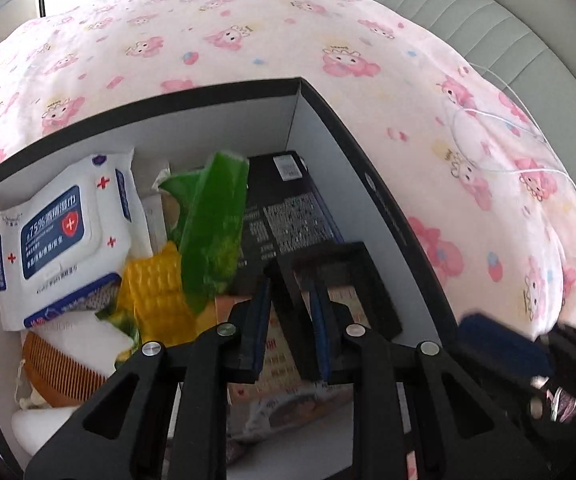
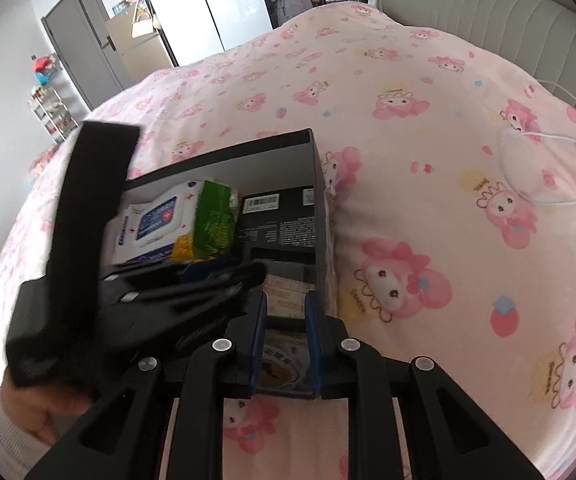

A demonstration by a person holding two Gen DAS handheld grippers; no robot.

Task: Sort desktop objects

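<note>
Between the left gripper's (image 1: 291, 334) blue pads: a thin black rectangular frame (image 1: 340, 280), clamped by one edge, poised over the black cardboard box with white inner walls (image 1: 328, 128). Beyond its fingertips, inside the box: a flat black carton with small white print (image 1: 288, 208); left of that, a green plastic packet (image 1: 212, 232), yellow corn-print wrapper (image 1: 156, 284), white wet-wipes pack with blue label (image 1: 56, 232), brown wooden comb (image 1: 60, 372). Right gripper (image 2: 286, 340) narrow, pads clamped on the box's near wall. Box sits on pink cartoon-print bedding (image 2: 428, 160).
</note>
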